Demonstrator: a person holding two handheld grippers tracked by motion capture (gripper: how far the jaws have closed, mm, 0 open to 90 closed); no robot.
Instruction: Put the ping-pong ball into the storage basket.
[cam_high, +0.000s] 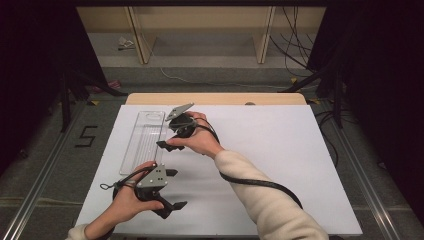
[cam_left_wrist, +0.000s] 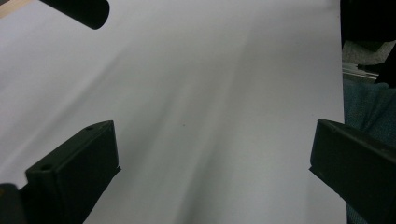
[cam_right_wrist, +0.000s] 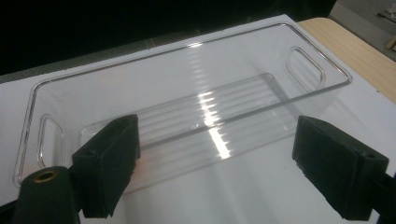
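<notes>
A white table (cam_high: 280, 150) carries one clear bin (cam_high: 144, 141), which lies near the far left corner with its long side running away from the person. It looks empty. The right gripper (cam_high: 167, 131) hovers just beside the bin's right wall, jaws wide apart and holding nothing; in the right gripper view the bin (cam_right_wrist: 187, 107) sits just ahead of the jaws, its near wall between them. The left gripper (cam_high: 172, 189) rests low over bare table near the front left, also spread open and empty.

The likely trouble is the grip. The wall is thin, smooth and glossy, so jaws closing on it at a slant could slip off or tip the light bin. A push before closing would slide it toward the left edge.

The bin's edges are hard to trace against the white surface. Its left handle slot (cam_right_wrist: 49, 135) is partly behind a jaw. Whether the right gripper touches the bin cannot be told.
</notes>
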